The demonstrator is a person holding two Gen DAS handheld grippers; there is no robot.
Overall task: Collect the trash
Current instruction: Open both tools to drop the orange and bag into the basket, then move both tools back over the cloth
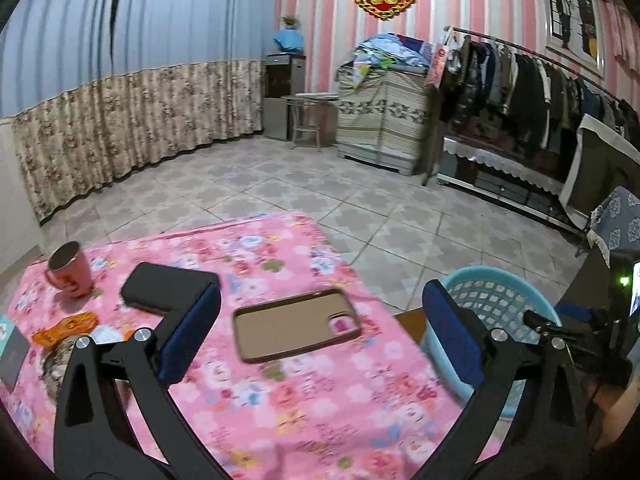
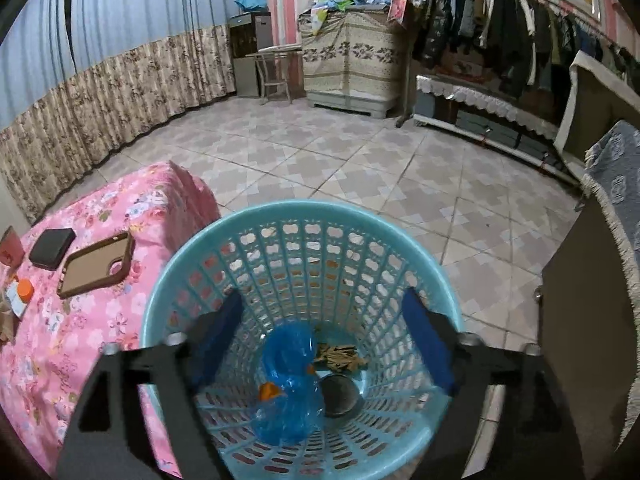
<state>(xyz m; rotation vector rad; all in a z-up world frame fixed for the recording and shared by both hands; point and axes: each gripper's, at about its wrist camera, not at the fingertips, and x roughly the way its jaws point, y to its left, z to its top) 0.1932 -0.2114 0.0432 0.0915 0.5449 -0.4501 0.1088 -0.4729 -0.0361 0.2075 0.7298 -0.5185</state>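
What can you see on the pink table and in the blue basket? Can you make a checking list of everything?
Surface: table under a pink flowered cloth.
Job's things: light blue plastic mesh basket beside the table; inside lie a crumpled blue plastic bag, brown scraps and a round metal lid. Orange wrapper on the cloth.
Clutter: pink mug, black rectangular wallet, brown empty phone case.
Grippers: left hand-held gripper open over the phone case, holding nothing; right hand-held gripper open over the basket, holding nothing.
Cables: nothing seen.
Surroundings: tiled floor, flowered curtain, rack of dark clothes.
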